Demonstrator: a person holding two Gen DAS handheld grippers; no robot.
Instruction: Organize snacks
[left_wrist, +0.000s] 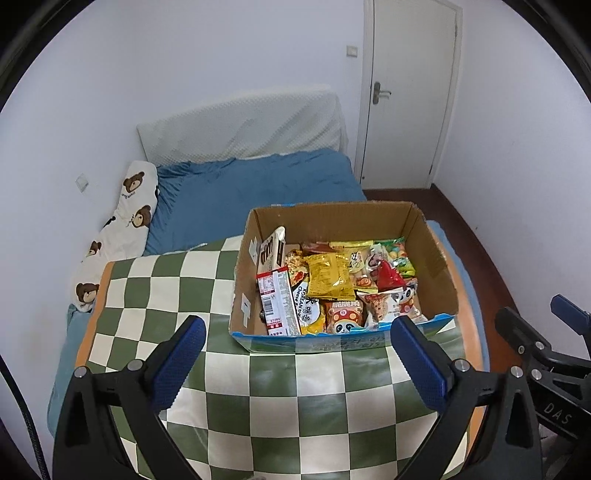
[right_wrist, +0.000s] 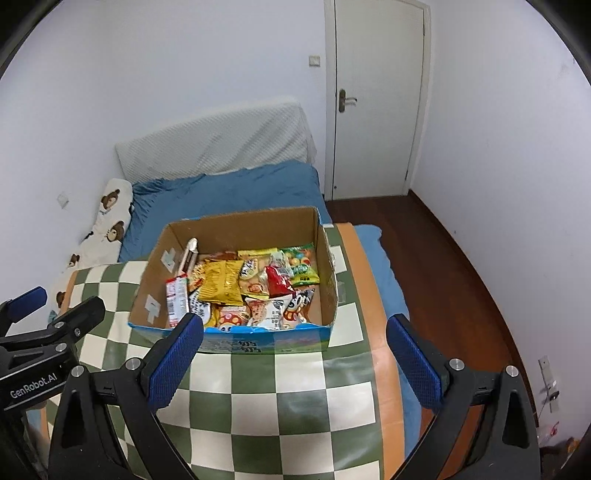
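Observation:
An open cardboard box (left_wrist: 436, 258) with a blue printed front stands on a green-and-cream checkered cloth (left_wrist: 166, 295). It holds several snack packets: a yellow bag (left_wrist: 328, 277), a red packet (left_wrist: 388, 277), a red-and-white box (left_wrist: 279, 302) leaning on the left wall, panda packets (left_wrist: 343, 317). My left gripper (left_wrist: 295, 336) is open and empty, hovering just in front of the box. In the right wrist view the box (right_wrist: 328, 273) and yellow bag (right_wrist: 221, 280) show too. My right gripper (right_wrist: 295, 332) is open and empty before the box's front edge.
The cloth (right_wrist: 277, 406) covers a board with an orange edge (right_wrist: 384, 332) on a bed with blue sheets (left_wrist: 258, 184). A bear-print pillow (left_wrist: 125, 221) lies left. White door (left_wrist: 406, 92) and wooden floor (right_wrist: 443, 277) are at the right. The other gripper shows at each view's edge.

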